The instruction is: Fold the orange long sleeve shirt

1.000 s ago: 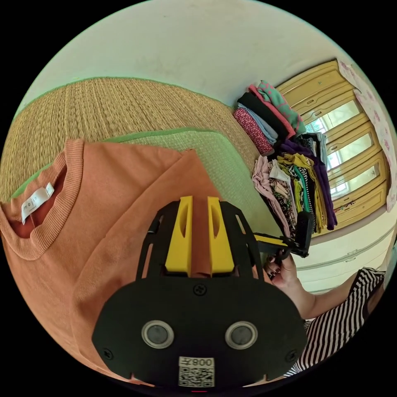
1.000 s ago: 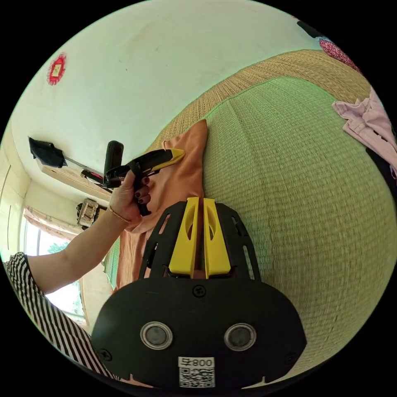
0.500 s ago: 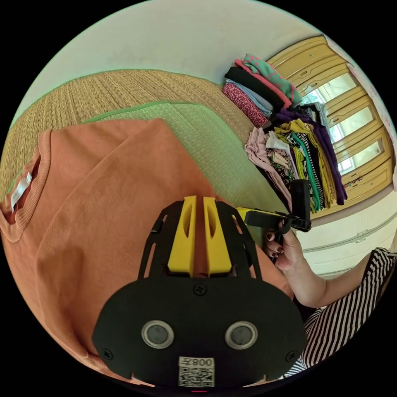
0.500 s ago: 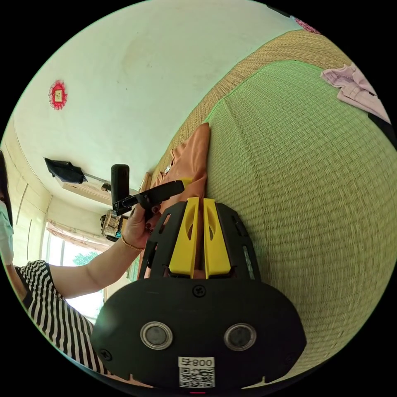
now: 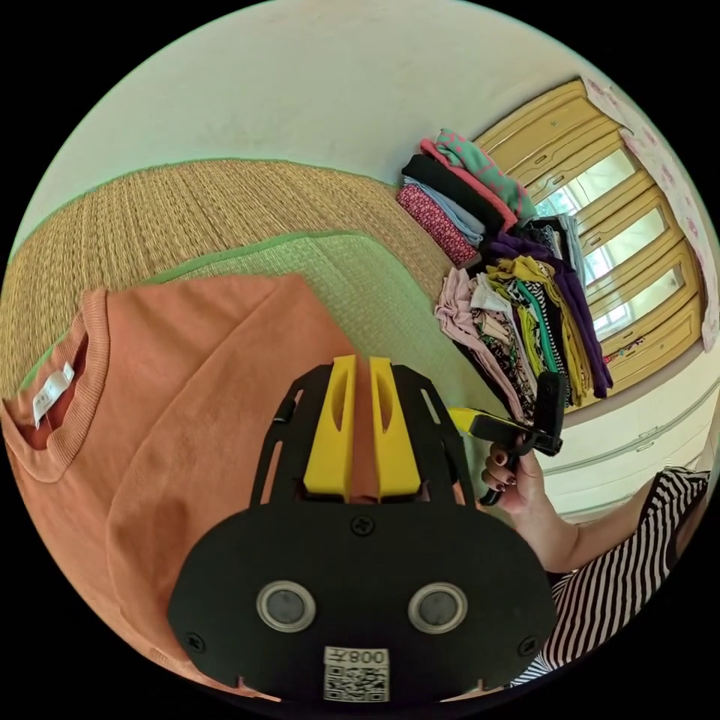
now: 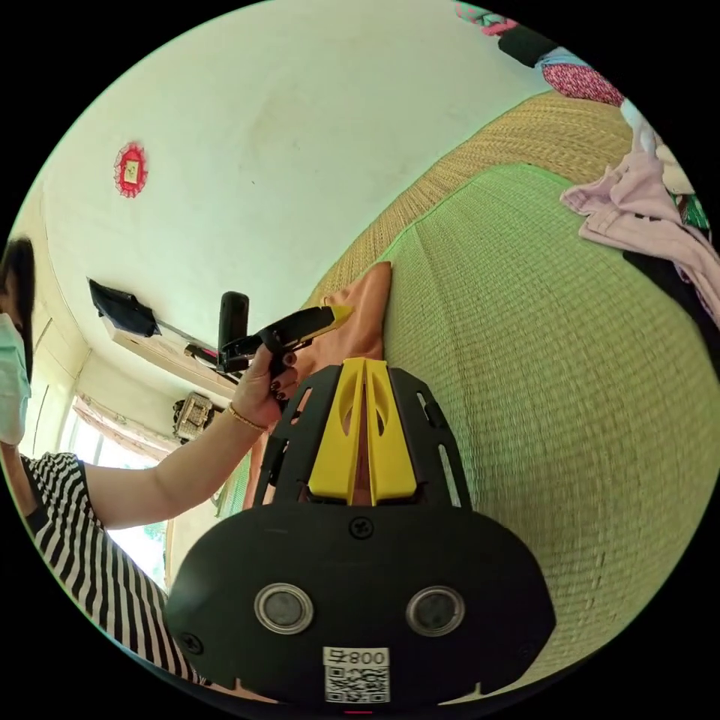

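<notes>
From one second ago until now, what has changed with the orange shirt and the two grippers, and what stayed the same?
Little changed. Both views swung with the hands, and the orange shirt was carried along, its folded flap shifting a little over the body. The left gripper and the right gripper stayed shut on the shirt; nothing was let go. The green mat and the clothes pile stayed as they were.

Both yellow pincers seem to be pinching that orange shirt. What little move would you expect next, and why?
Probably lowering the pinched edge onto the orange long sleeve shirt and letting go. The left gripper and right gripper both hold orange cloth, with a folded layer already lying across the shirt's body on the green woven mat.
</notes>
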